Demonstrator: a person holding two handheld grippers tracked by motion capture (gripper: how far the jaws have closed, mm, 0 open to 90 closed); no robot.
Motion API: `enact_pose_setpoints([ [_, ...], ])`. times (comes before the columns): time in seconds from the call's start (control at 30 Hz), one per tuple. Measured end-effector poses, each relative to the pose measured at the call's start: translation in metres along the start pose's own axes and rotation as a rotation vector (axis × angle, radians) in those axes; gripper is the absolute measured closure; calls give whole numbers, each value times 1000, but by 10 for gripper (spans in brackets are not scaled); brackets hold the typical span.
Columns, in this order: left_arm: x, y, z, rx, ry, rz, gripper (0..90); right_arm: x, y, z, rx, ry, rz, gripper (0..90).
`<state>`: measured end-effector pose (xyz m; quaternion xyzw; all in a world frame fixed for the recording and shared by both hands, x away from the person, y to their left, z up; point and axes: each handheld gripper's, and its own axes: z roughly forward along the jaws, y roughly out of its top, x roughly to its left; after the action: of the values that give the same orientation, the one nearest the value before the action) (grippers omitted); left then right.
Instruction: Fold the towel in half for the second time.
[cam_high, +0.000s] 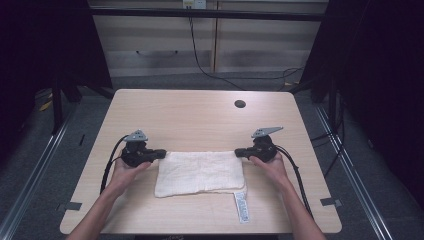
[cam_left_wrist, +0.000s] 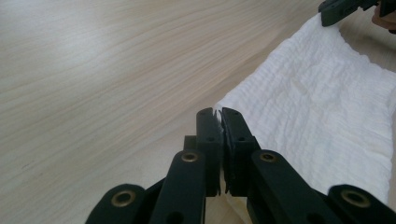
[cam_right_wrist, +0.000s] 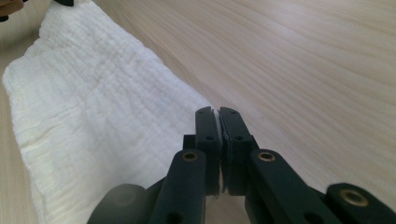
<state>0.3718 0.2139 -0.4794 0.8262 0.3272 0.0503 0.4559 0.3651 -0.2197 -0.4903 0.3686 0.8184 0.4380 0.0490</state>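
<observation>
A white folded towel (cam_high: 200, 172) lies flat on the near half of the wooden table (cam_high: 200, 115). My left gripper (cam_high: 162, 153) is shut on the towel's far left corner, and a sliver of white cloth (cam_left_wrist: 317, 102) shows between its jaws (cam_left_wrist: 218, 112). My right gripper (cam_high: 238, 152) is shut on the far right corner, its jaws pressed together at the edge of the cloth (cam_right_wrist: 93, 107) in the right gripper view (cam_right_wrist: 216, 111). The right gripper's tip (cam_left_wrist: 336, 11) also shows at the top right of the left gripper view. A white care label (cam_high: 241, 206) trails from the towel's near right corner.
A dark round hole (cam_high: 240, 104) sits in the table's far right part. Bare wood stretches beyond the towel to the far edge. Cables (cam_high: 107, 167) trail from both grippers over the table's sides. Dark floor and metal rails surround the table.
</observation>
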Motion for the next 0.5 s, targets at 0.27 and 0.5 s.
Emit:
enact_pose_setpoints([
  [0.27,4,-3,3,-20,0,-28,870,8,4,-6,-44,1,-34,878],
  [0.5,4,-3,6,-20,5,-39,870,24,10,-24,-74,3,-94,878],
])
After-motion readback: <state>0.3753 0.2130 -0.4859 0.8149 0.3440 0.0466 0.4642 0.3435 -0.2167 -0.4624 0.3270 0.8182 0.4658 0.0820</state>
